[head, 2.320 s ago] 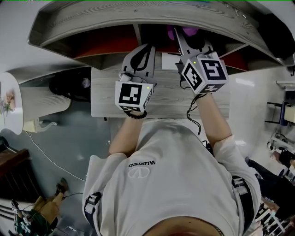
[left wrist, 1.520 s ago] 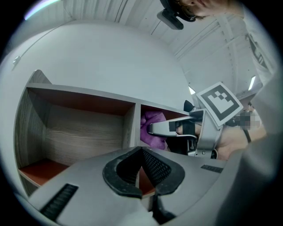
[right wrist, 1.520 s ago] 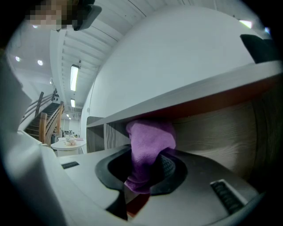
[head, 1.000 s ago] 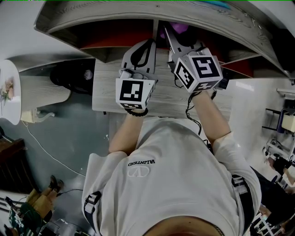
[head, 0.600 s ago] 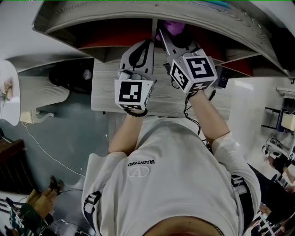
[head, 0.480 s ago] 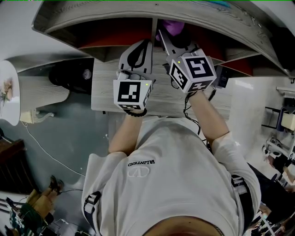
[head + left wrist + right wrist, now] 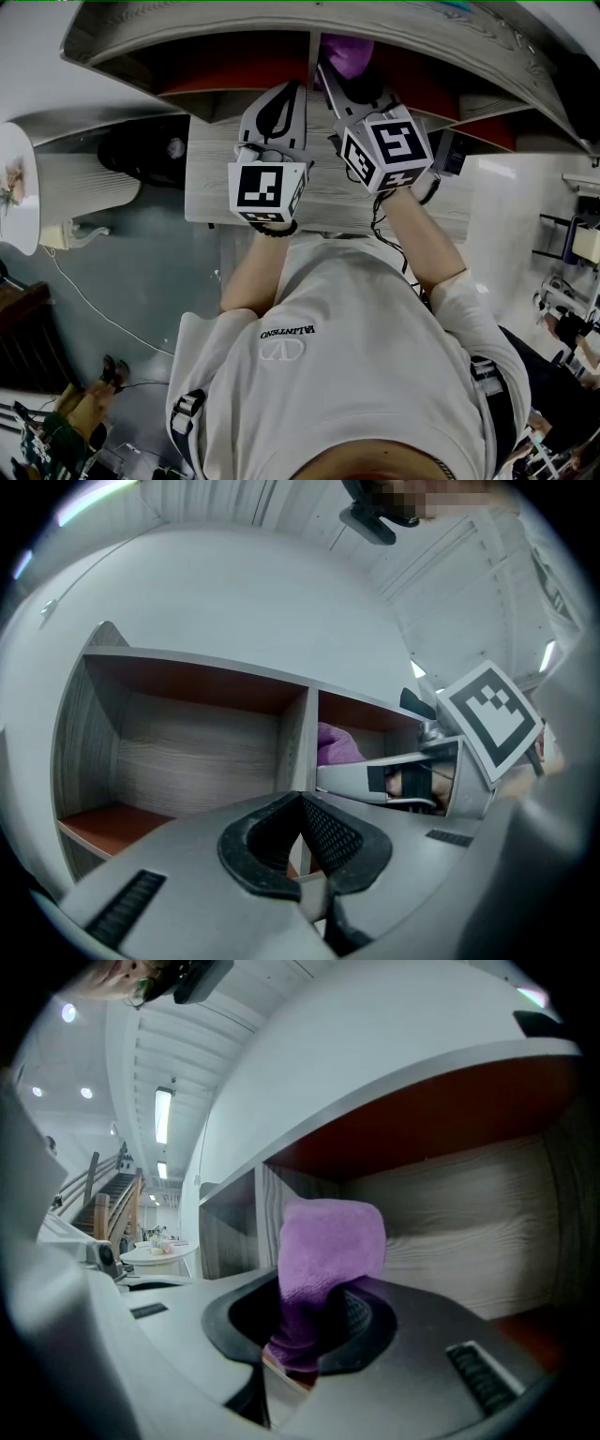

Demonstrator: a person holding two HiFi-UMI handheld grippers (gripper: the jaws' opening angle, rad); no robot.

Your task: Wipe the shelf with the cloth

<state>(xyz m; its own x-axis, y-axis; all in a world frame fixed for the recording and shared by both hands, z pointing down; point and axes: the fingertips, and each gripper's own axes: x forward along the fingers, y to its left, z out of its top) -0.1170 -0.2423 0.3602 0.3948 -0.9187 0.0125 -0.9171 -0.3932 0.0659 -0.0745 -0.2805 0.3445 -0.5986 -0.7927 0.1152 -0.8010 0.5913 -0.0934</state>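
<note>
A purple cloth (image 7: pixel 330 1241) is pinched in my right gripper (image 7: pixel 312 1333), which is shut on it. In the head view that gripper (image 7: pixel 330 77) reaches into the grey wooden shelf (image 7: pixel 187 28) just right of its upright divider (image 7: pixel 310 58), with the cloth (image 7: pixel 345 56) showing beyond it. My left gripper (image 7: pixel 279 101) hovers in front of the left compartment, shut with nothing in it. In the left gripper view its jaws (image 7: pixel 302 806) face the divider (image 7: pixel 295 742), with the cloth (image 7: pixel 336 744) behind it. The cloth's contact with the shelf is hidden.
A grey wooden desk top (image 7: pixel 328 202) lies below the shelf. The compartments have red-brown panels (image 7: pixel 202 682) and a wood-grain back (image 7: pixel 469 1222). A dark device (image 7: pixel 452 153) lies on the desk at the right. A round white table (image 7: pixel 14 187) stands at far left.
My right gripper has carried the cloth leftward along the shelf, from mid-compartment to beside the divider. The left gripper has hardly moved.
</note>
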